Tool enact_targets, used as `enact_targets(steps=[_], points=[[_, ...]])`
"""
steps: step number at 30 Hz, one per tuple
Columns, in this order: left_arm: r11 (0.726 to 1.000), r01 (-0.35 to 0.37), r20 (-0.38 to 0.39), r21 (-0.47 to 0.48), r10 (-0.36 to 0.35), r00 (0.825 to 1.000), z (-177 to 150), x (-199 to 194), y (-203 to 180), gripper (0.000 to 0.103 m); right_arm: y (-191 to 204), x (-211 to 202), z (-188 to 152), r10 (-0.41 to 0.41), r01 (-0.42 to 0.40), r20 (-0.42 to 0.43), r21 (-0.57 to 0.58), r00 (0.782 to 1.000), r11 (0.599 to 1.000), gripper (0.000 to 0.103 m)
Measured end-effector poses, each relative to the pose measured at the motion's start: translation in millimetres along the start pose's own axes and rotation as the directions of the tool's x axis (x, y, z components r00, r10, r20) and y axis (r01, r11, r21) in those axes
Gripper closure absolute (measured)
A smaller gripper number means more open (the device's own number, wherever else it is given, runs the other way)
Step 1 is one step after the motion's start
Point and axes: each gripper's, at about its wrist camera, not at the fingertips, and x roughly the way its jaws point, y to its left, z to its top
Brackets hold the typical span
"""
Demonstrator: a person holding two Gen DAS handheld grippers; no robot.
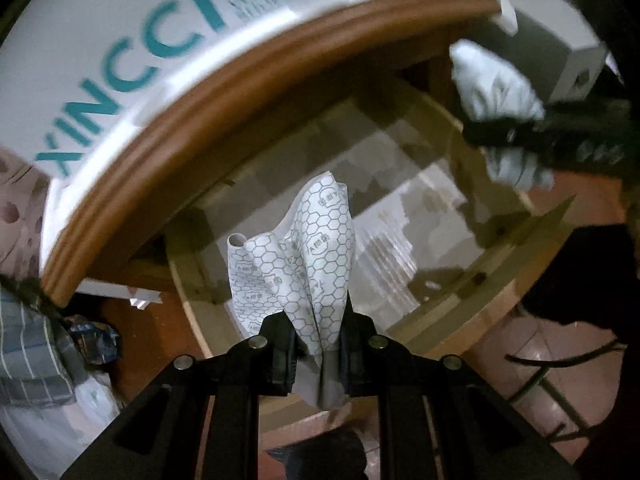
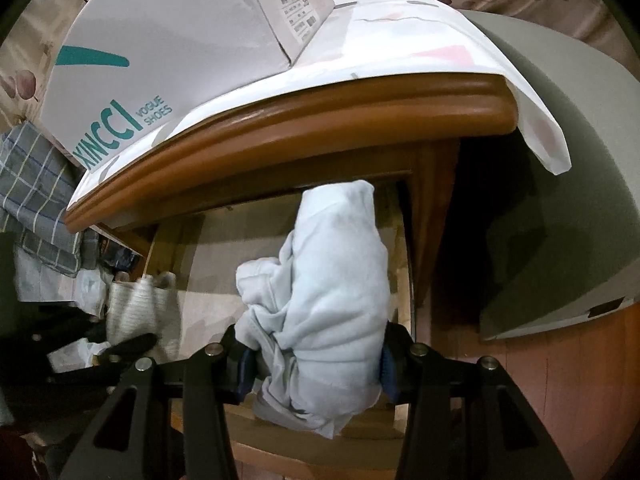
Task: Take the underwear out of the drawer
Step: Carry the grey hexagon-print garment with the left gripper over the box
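Two pairs of tongs each carry a piece of cloth above the open drawer (image 1: 452, 264). Nearest in the left wrist view, the left tongs (image 1: 316, 344) are pinched tight on a white garment printed with grey hexagons (image 1: 316, 256); it stands up from between the pads in folds, clear of the drawer floor. Nearest in the right wrist view, the right tongs (image 2: 316, 364) stand part open, their blue pads pressed against both sides of a bulky pale blue bundle of underwear (image 2: 336, 280), which bulges above the pads and hangs a little below them.

Behind both garments lies the drawer, a pale wooden box with a light lining; its floor shows bare around the hexagon garment. In the left wrist view the right tongs and their pale blue bundle (image 1: 500, 92) appear at upper right, over the drawer's far corner, well apart from the hexagon garment.

Beyond the drawer runs the rounded brown wooden edge of the cabinet top (image 2: 304, 136). On it lies a white patterned sheet (image 2: 400, 40), and on that a white shoe box (image 2: 168, 40) lettered XINCCI in teal. At the left, checked grey fabric (image 2: 36, 184) is piled beside the cabinet.
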Motion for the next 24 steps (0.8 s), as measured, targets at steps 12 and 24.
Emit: enact_targets(steps=[12, 24], points=[[0.986, 0.075, 0.124, -0.152, -0.056, 0.991, -2.4, -77.1, 36.4, 0.089, 11.9, 13.9, -2.5, -0.047, 0.047, -0.018, -0.031, 0.999, 0.998, 0.055], [0.953, 0.080, 0.281, -0.292, 0.005, 0.960, 14.3, -167.7, 87.8, 0.089, 15.8, 16.7, -4.5, -0.073, 0.072, -0.021, -0.028, 0.997, 0.997, 0.055]])
